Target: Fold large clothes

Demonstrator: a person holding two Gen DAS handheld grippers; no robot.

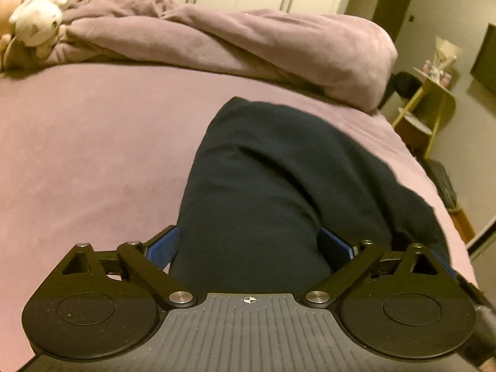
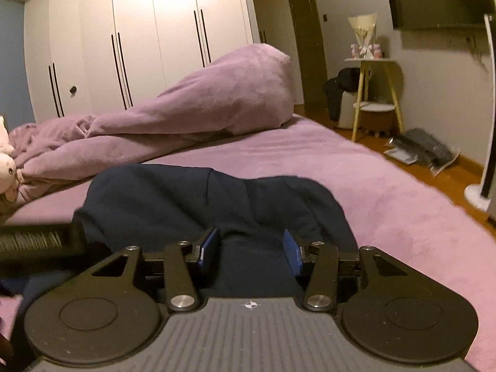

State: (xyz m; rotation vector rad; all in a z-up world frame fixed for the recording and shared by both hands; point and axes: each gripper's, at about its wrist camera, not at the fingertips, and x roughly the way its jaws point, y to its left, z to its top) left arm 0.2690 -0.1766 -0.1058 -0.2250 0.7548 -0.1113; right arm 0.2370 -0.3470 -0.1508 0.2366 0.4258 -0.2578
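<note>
A dark navy garment (image 1: 279, 155) lies bunched on the purple bed sheet (image 1: 93, 155), right in front of both grippers. My left gripper (image 1: 248, 241) stands wide open, and a thick roll of the cloth lies between its blue pads (image 1: 161, 248). In the right wrist view the same garment (image 2: 186, 198) spreads ahead in soft folds. My right gripper (image 2: 251, 245) is partly open over it, with cloth lying between its blue pads (image 2: 207, 248) and no pinch to be seen. The near end of the garment is hidden under both gripper bodies.
A crumpled purple duvet (image 2: 217, 99) is heaped along the far side of the bed, with a white plush toy (image 1: 37, 21) at its left end. Past the bed's right edge are a yellow-legged side table (image 2: 372, 62), a packet on the wooden floor (image 2: 424, 152) and white wardrobes (image 2: 139, 31).
</note>
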